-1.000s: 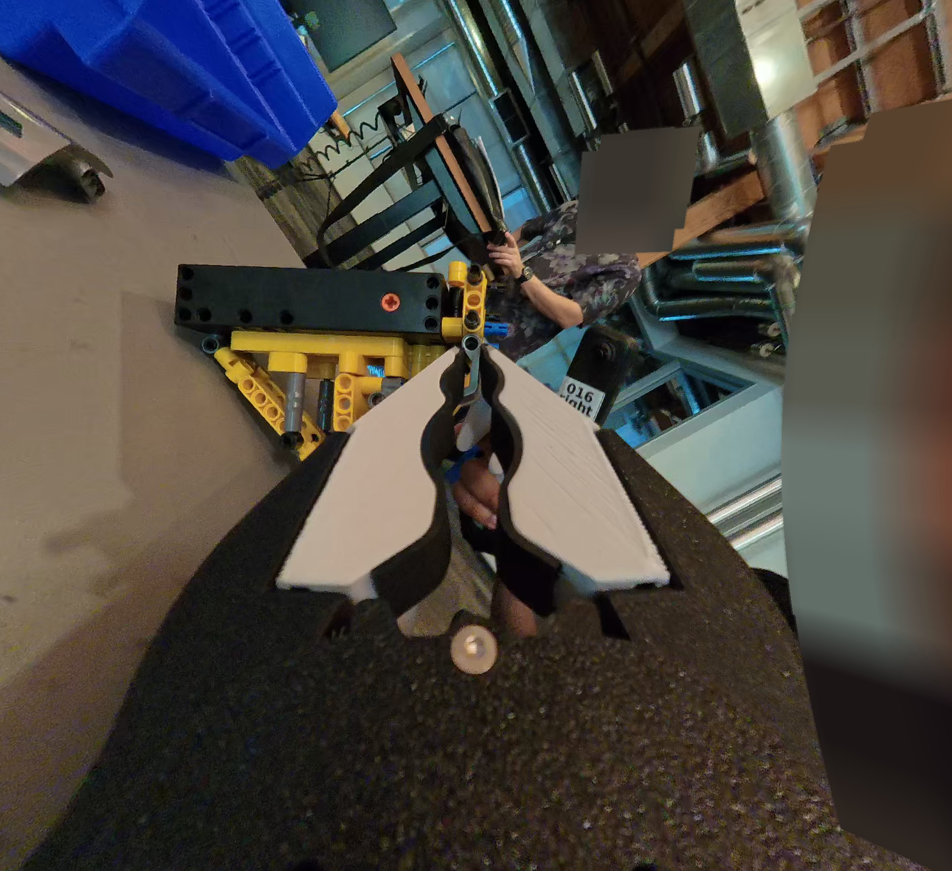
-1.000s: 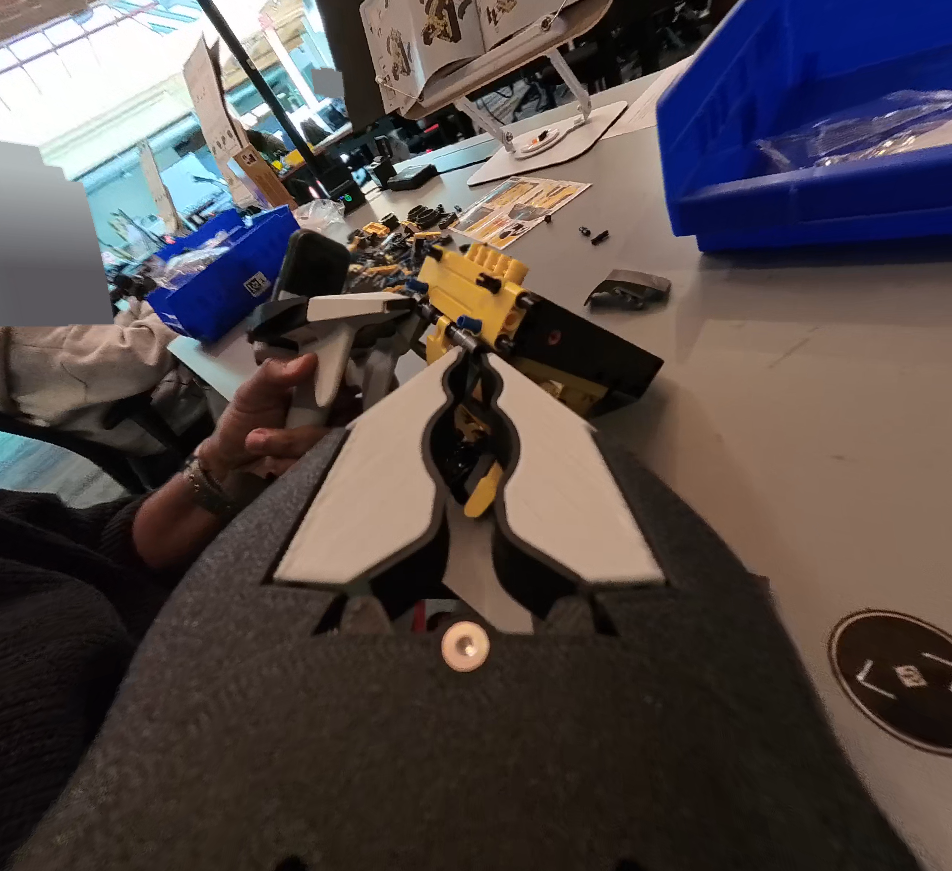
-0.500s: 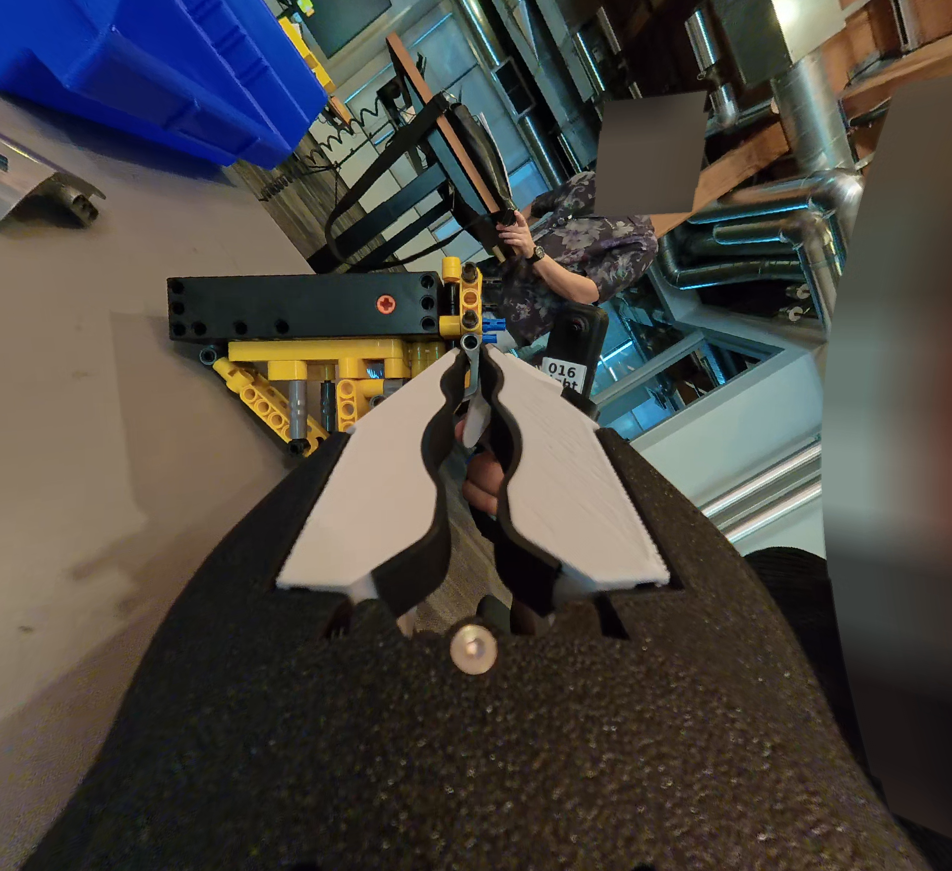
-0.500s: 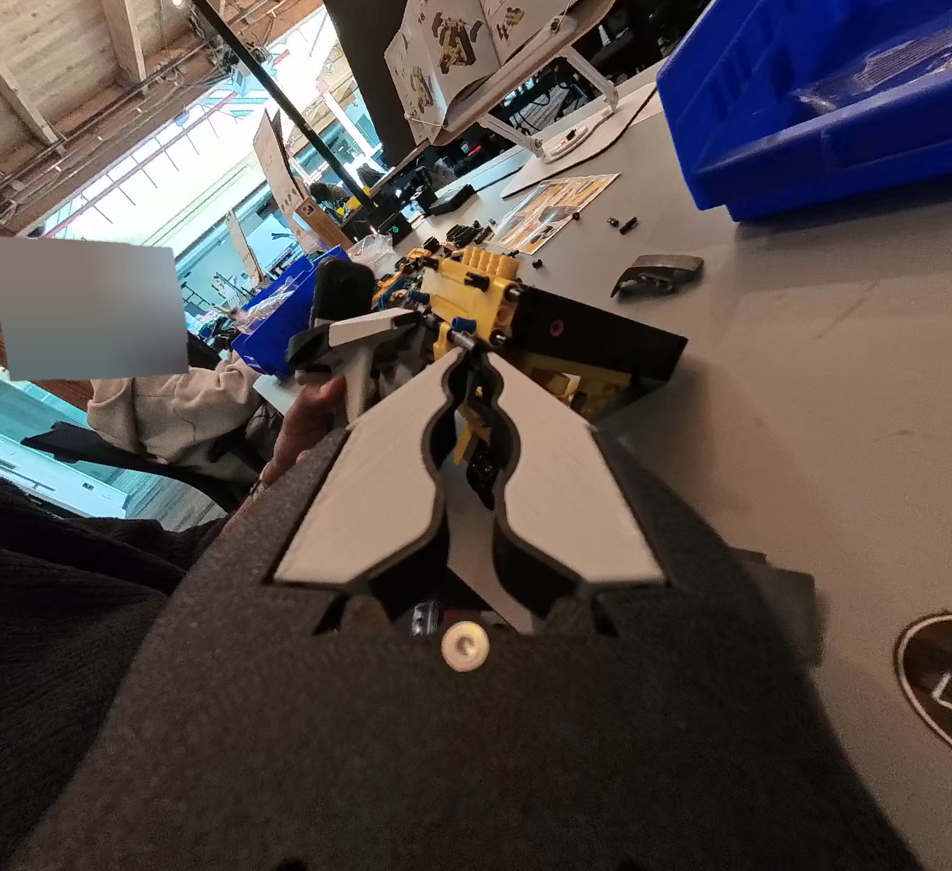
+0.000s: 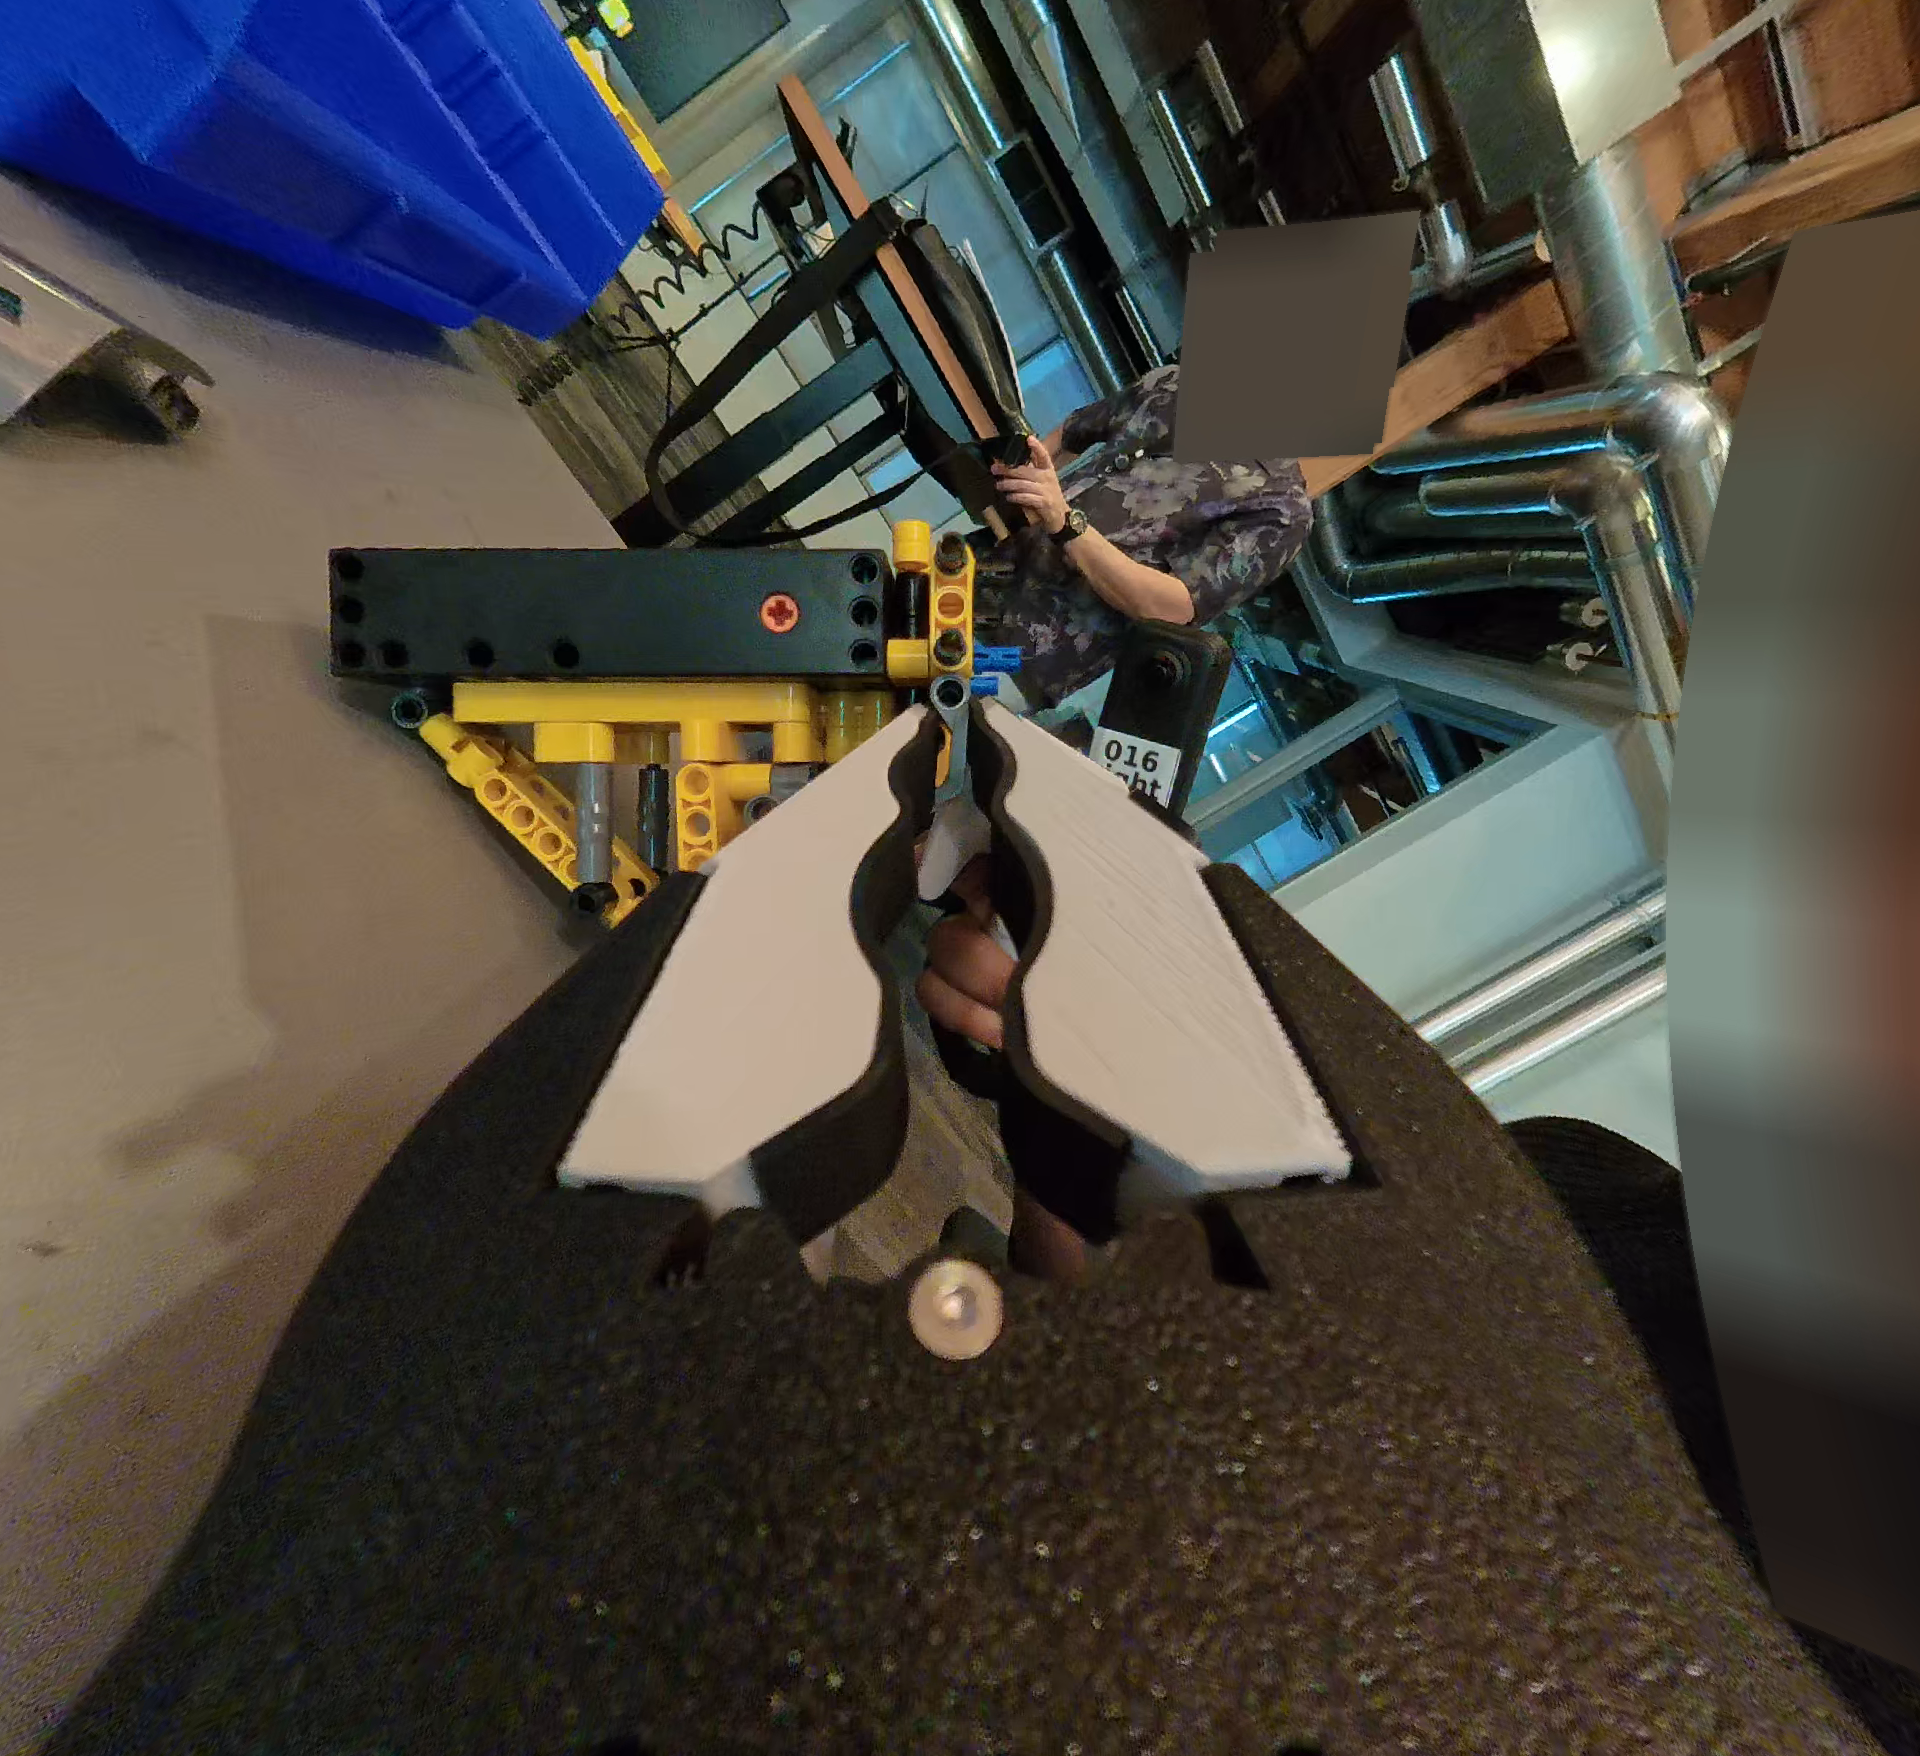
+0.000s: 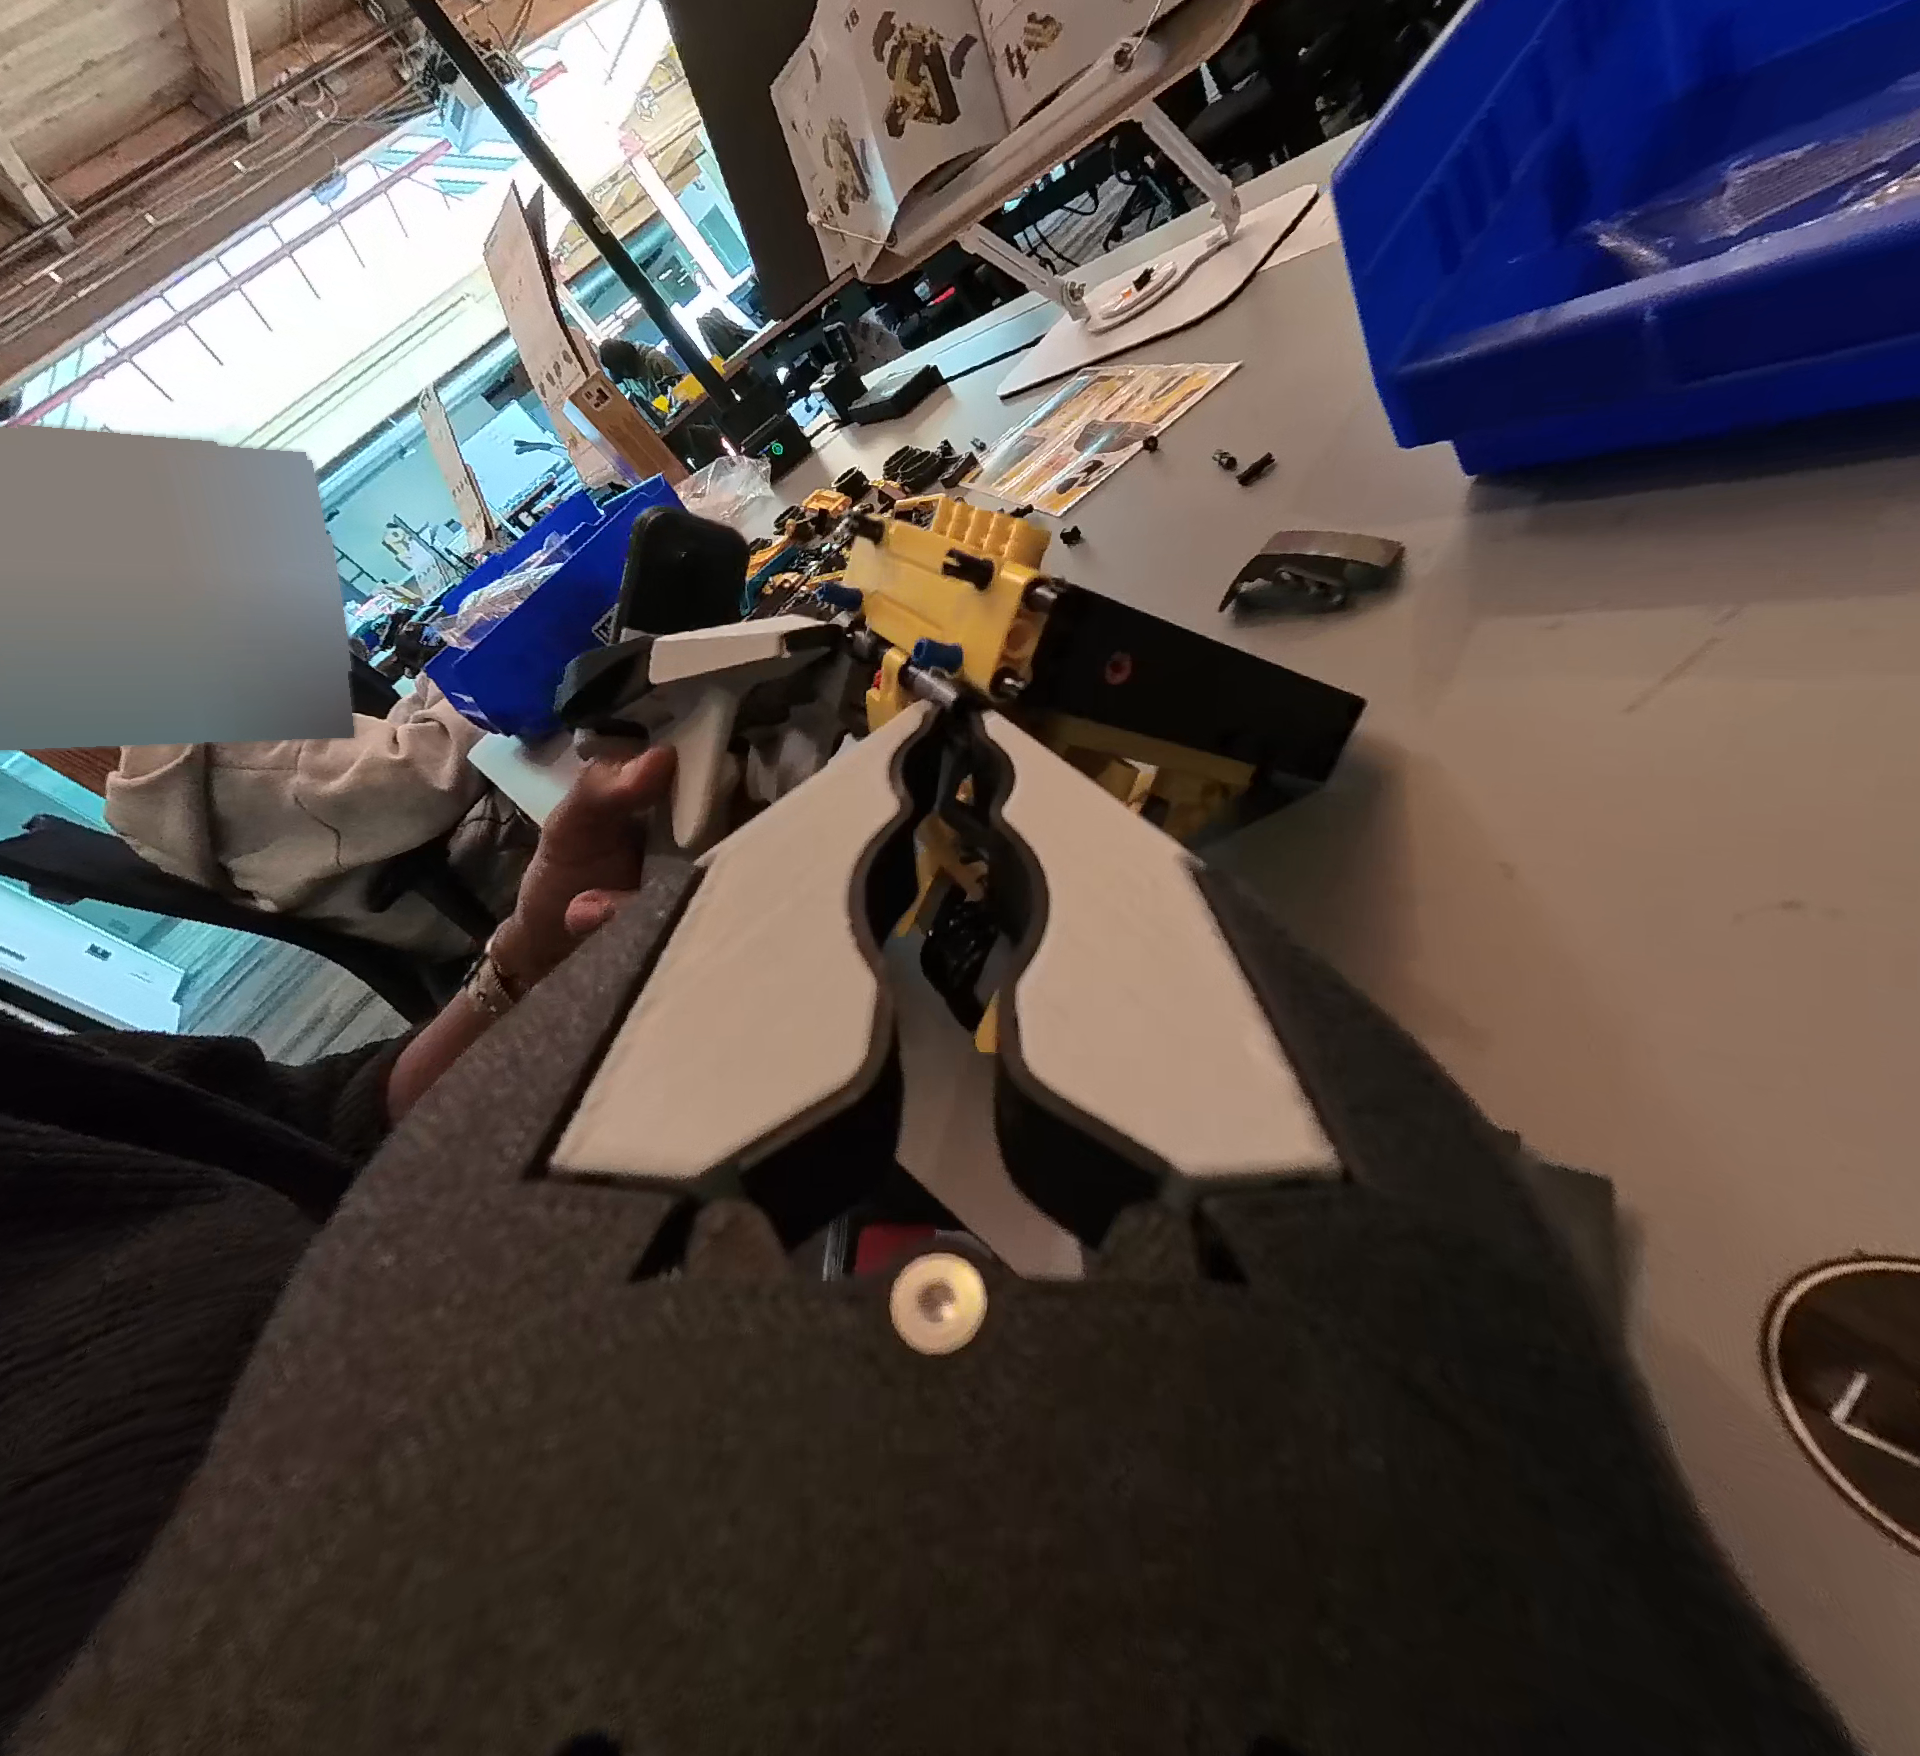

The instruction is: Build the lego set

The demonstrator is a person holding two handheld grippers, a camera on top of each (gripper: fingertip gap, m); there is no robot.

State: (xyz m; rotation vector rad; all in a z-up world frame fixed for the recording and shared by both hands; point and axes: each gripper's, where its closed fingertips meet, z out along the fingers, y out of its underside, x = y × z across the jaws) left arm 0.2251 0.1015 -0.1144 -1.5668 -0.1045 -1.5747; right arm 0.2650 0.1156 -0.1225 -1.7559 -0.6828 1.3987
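A black and yellow brick model [image 5: 613,610] lies on the grey table [image 5: 156,771]. My left gripper [image 5: 951,717] is shut on a thin grey beam [image 5: 957,750] at the model's right end. In the right wrist view the model [image 6: 935,584] lies straight ahead. My right gripper [image 6: 951,724] is shut on a thin dark piece [image 6: 961,771] hanging below a grey axle at the model's near end. The left gripper [image 6: 810,646] shows there at the model's left, held by a hand [image 6: 582,833].
A blue bin [image 6: 1662,148] stands at the right, and shows in the left wrist view [image 5: 260,44]. A grey curved part [image 6: 1309,568], small black pins [image 6: 1242,465], a leaflet [image 6: 1101,428] and an open booklet on a stand [image 6: 987,13] lie beyond. People sit nearby. The gap from one gripper's tips to the other's is roughly 5 cm.
The right gripper has tilted and shifted along the model's near end, staying shut. The left gripper has stayed shut on the grey beam and barely moved.
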